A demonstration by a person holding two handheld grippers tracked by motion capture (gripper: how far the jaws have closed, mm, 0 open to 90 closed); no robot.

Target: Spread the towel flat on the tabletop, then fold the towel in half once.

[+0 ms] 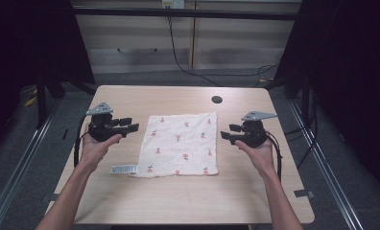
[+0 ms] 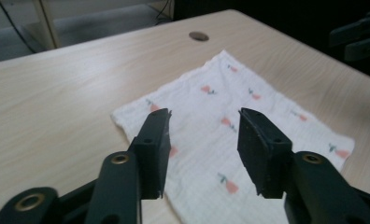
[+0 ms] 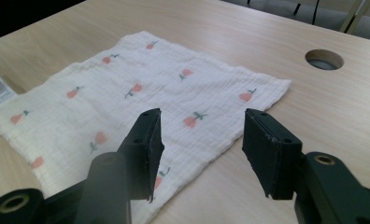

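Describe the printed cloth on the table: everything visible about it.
The white, roughly square cloth with small pink-and-green flower prints looks like thin crinkled gauze. It lies spread flat near the middle of the light wooden table, edges slightly wavy. A white care label sticks out at its near left corner. Nothing rests on it; the left gripper and right gripper sit off its two sides with jaws open, not touching it.

Crinkled woven cloth (image 1: pixel 181 143), matt wood-grain table (image 1: pixel 188 196)
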